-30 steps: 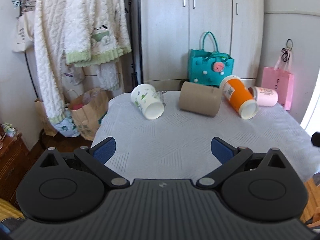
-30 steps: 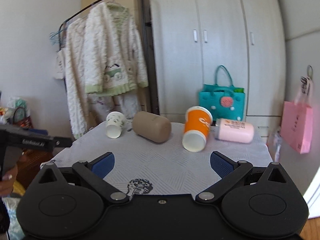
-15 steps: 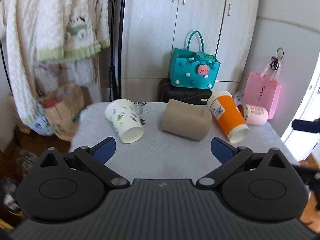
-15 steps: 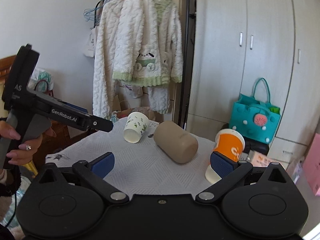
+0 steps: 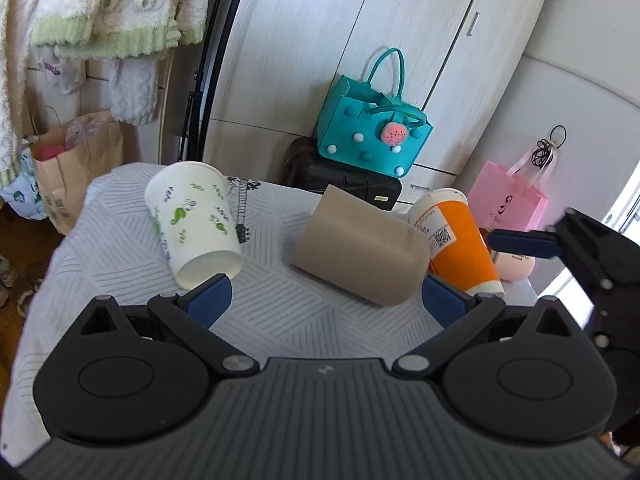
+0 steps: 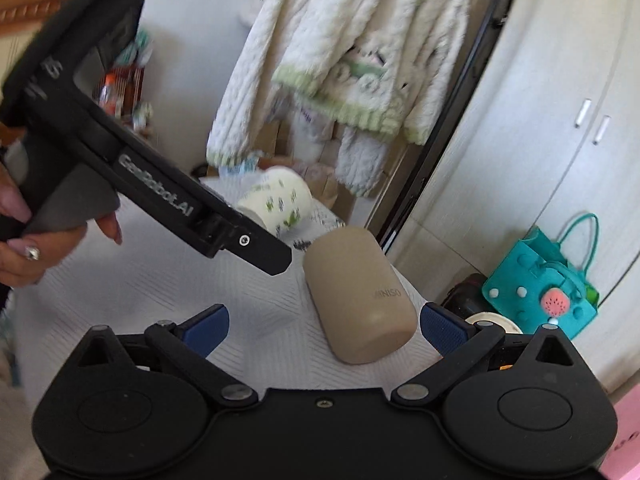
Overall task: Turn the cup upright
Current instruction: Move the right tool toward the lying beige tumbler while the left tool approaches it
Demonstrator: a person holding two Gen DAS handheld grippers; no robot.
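Observation:
Several cups lie on their sides on a white-clothed table (image 5: 120, 320). A white cup with green prints (image 5: 194, 222) lies at the left, a tan cup (image 5: 360, 256) in the middle, an orange cup (image 5: 460, 244) to its right, and a pink cup (image 5: 516, 266) behind that. My left gripper (image 5: 326, 300) is open and empty, just short of the tan cup. My right gripper (image 6: 324, 322) is open and empty, close to the tan cup (image 6: 360, 300). The white cup (image 6: 280, 204) shows behind the left gripper's body (image 6: 160, 196).
A teal bag (image 5: 372, 128) sits on a black case (image 5: 340, 180) behind the table. A pink bag (image 5: 508, 200) hangs at the right. A brown paper bag (image 5: 68, 164) and hanging knitwear (image 5: 100, 8) are at the left. Wardrobe doors stand behind.
Both grippers have moved forward and lower toward the cups, which now look larger. The right gripper has swung left, so the left gripper fills its left side.

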